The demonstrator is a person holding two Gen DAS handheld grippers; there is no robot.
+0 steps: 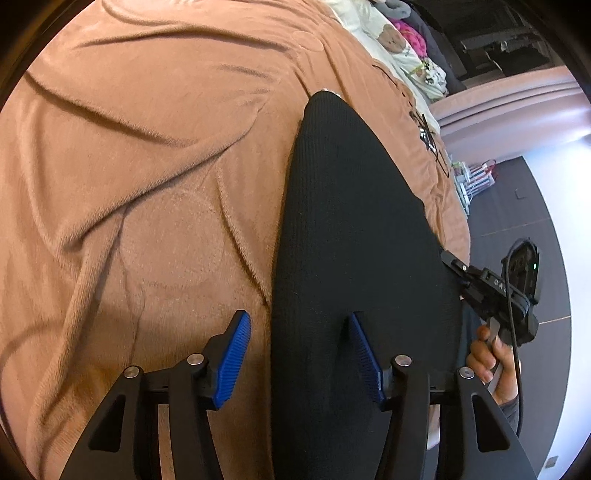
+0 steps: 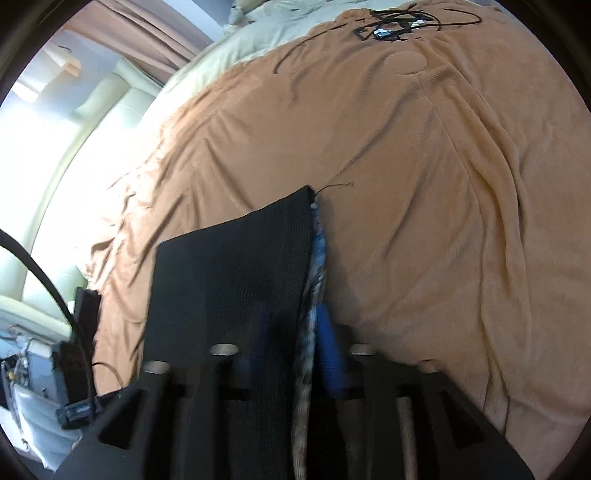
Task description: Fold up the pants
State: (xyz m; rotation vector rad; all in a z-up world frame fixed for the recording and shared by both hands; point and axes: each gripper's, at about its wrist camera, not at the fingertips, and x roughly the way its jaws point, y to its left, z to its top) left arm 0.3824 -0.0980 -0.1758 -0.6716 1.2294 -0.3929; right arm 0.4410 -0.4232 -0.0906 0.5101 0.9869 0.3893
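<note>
The pants (image 1: 362, 229) were matt black ribbed knit — the blanket (image 1: 147, 147) beneath, tan plush fleece, softly napped.

Two fisheye views, each mounted on a handheld gripper, looking forward along the fingers and angled downward.

Left wrist view: close above the rumpled tan fleece blanket (image 1: 147, 155), own blue-padded left gripper (image 1: 301, 354) filling the lower edge, black ribbed knit pants (image 1: 362, 229) running away up the middle. Faces toward a far strip of white printed bedding (image 1: 402, 55); dark floor at right. Right gripper (image 1: 491, 291) and the hand (image 1: 487, 358) carrying it seen side-on at right edge, close by.

Right wrist view: close, low over pants (image 2: 229, 273), own right gripper (image 2: 291, 354) blurred at bottom. Faces across blanket (image 2: 424, 177) toward pale curtain (image 2: 147, 22) and bright window side at left.

Shared: blanket, pants, tangle of black cords (image 1: 428, 133) (image 2: 395, 26) at far edge.
</note>
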